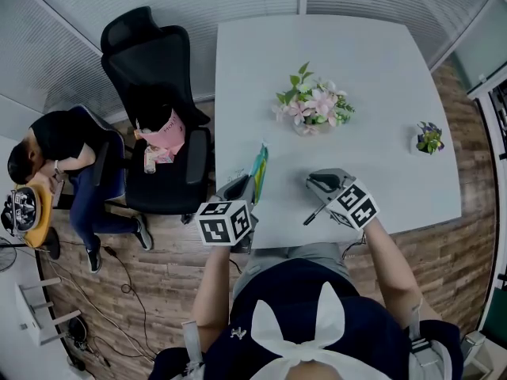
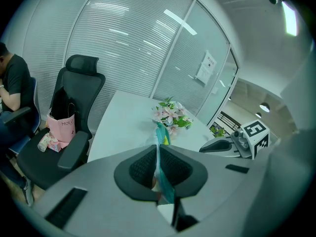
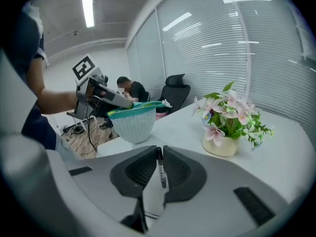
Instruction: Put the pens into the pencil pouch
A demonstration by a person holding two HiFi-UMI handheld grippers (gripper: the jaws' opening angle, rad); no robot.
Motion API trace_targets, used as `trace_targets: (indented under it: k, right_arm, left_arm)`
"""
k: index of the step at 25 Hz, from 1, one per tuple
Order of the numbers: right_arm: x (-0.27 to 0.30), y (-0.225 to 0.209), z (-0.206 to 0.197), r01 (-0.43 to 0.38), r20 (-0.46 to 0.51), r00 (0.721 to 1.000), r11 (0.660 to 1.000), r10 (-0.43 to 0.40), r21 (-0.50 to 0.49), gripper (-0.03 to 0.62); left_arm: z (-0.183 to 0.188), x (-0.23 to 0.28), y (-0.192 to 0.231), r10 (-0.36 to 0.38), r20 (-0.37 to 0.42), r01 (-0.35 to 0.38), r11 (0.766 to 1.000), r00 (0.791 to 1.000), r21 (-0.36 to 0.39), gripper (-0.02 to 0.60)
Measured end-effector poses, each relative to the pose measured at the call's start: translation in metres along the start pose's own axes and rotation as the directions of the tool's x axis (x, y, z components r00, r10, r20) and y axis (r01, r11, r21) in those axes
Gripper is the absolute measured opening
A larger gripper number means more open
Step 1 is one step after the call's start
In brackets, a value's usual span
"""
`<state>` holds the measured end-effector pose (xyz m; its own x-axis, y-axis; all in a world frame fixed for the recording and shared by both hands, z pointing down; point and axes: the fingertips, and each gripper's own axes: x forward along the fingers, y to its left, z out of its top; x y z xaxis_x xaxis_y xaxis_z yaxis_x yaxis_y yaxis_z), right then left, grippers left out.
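Observation:
My left gripper point(image 1: 242, 187) is shut on the rim of a teal-and-white pencil pouch point(image 1: 259, 169), which stands on edge at the white table's point(image 1: 372, 62) near left side. In the left gripper view the pouch's edge point(image 2: 160, 154) runs straight between the jaws. The right gripper view shows the pouch point(image 3: 132, 118) hanging with its mouth upward, left of my right gripper point(image 3: 159, 154). That gripper is shut on a black pen point(image 3: 161, 168), held lengthwise between the pads. In the head view the right gripper point(image 1: 321, 183) sits right of the pouch, the pen point(image 1: 314, 214) sticking out toward me.
A pot of pink flowers point(image 1: 314, 105) stands mid-table and a small potted plant point(image 1: 429, 138) at the right. A black office chair point(image 1: 154, 109) with a pink bag point(image 1: 165, 131) is left of the table. A person point(image 1: 47, 149) sits further left.

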<state>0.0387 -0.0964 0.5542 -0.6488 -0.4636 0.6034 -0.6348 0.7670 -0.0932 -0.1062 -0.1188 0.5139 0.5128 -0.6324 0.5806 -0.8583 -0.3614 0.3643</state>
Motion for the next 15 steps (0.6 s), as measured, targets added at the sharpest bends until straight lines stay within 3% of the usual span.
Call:
trace_targets:
  k: [15]
  right_arm:
    - [-0.051,0.007,0.037,0.041,0.229,0.969,0.973,-0.094,0.228,0.046]
  left_arm:
    - [-0.005,-0.008,-0.002,-0.019,-0.013,0.018,1.0,1.0,-0.012,0.037]
